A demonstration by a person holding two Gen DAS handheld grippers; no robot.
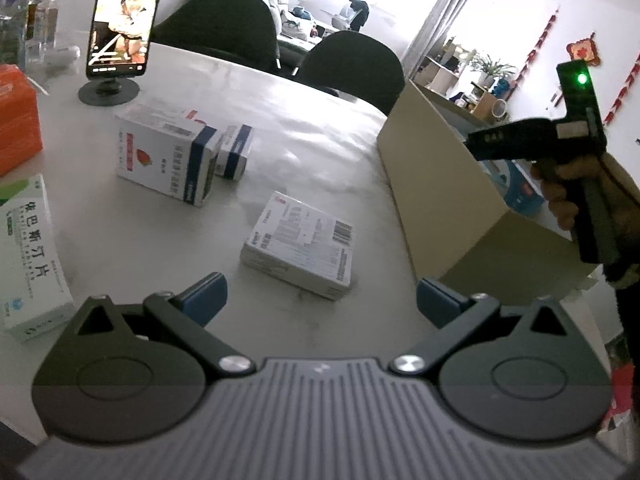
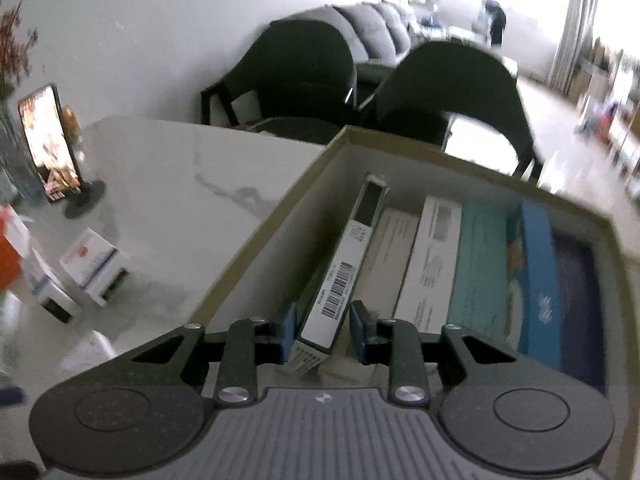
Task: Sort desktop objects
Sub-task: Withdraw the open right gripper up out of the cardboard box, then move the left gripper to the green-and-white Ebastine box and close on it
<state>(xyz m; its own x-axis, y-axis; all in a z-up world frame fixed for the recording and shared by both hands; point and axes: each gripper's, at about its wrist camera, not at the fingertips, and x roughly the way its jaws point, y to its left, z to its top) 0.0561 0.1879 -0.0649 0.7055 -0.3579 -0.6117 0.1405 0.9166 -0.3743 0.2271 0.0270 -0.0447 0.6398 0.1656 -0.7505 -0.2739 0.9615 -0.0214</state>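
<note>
Several packs already stand in the carton. The right gripper seems to pinch a slim box there; the left gripper, spread wide, faces a flat pack on the table, others beside it.

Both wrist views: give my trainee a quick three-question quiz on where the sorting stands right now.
1. True or false: the left gripper is open and holds nothing.
2. Where is the slim barcode box that stands between the right gripper's fingers? A: flat on the table. B: inside the cardboard box. C: on a chair.
3. Fill in: at the far end of the table, a ____ with a lit screen stands on a round base.

Key: 1 true; 2 B; 3 phone.
</note>
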